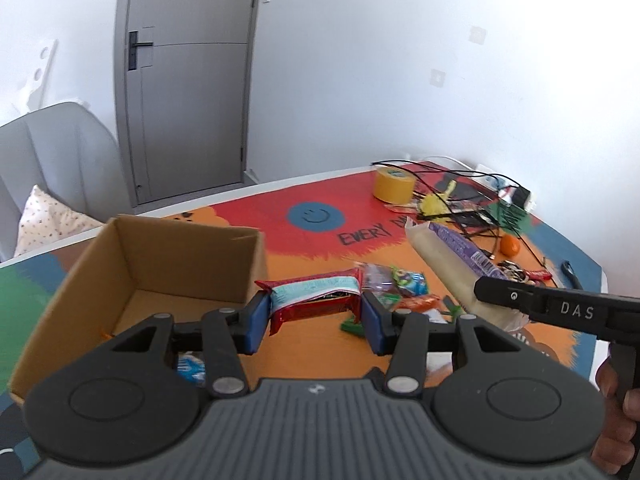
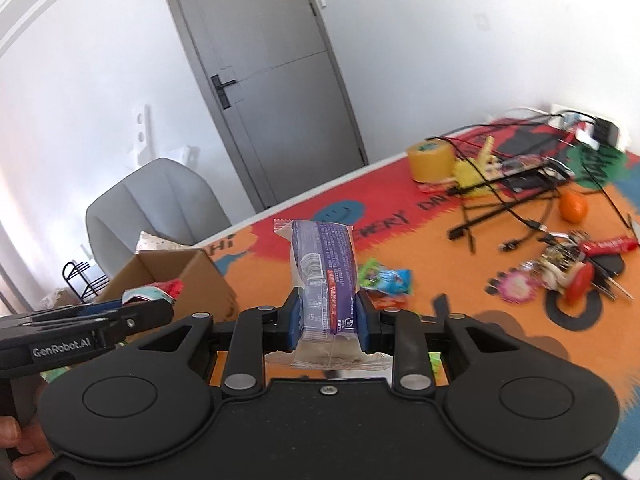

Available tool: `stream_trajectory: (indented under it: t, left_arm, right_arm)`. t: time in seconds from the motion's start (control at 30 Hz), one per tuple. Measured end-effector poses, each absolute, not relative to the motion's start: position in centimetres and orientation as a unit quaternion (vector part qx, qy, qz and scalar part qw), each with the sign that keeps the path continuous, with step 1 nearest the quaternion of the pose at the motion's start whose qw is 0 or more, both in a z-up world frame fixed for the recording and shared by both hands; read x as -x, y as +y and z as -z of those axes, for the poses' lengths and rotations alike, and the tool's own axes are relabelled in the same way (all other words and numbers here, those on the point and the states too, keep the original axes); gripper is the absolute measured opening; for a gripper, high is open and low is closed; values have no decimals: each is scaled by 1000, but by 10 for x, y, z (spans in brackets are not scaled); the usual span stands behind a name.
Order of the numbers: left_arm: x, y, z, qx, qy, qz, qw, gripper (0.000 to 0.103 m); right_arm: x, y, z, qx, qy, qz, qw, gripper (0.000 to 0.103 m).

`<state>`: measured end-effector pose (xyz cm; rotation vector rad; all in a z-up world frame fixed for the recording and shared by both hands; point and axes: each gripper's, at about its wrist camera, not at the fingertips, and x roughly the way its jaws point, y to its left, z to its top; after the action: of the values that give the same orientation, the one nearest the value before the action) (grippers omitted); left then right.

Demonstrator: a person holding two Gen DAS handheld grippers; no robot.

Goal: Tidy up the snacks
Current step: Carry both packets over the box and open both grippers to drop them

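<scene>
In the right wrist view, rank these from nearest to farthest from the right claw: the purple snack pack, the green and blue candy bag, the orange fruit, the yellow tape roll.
1. Purple snack pack: clamped in the right claw.
2. Green and blue candy bag: just ahead, slightly right.
3. Orange fruit: far right, among the cables.
4. Yellow tape roll: farthest back, near the table's far edge.

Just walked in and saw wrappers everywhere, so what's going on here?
A person is sorting snacks with a handheld gripper in each hand. The left gripper is shut on a red snack packet, beside the open cardboard box. The right gripper is shut on a purple-and-clear wrapped snack, held above the colourful table mat. More small packets lie loose on the mat.
</scene>
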<state>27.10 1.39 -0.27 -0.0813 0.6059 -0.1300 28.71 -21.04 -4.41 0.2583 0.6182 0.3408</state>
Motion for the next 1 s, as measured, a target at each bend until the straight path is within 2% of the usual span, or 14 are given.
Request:
stream_trajectory:
  t: [0.77, 0.87, 0.93, 1.0]
  left_arm:
    - [-268, 119, 1, 90, 297, -14, 951, 49]
    - [-272, 126, 4, 96, 309, -17, 946, 53]
    - [-273, 129, 4, 97, 307, -20, 946, 60]
    - [-270, 131, 2, 104, 302, -14, 948, 73]
  right_arm:
    - [-304, -94, 25, -100, 302, -236, 918, 28]
    - [-305, -84, 24, -98, 303, -240, 917, 28]
    - [-305, -77, 23, -94, 305, -243, 916, 28]
    - [-307, -72, 24, -93, 308, -246, 915, 28]
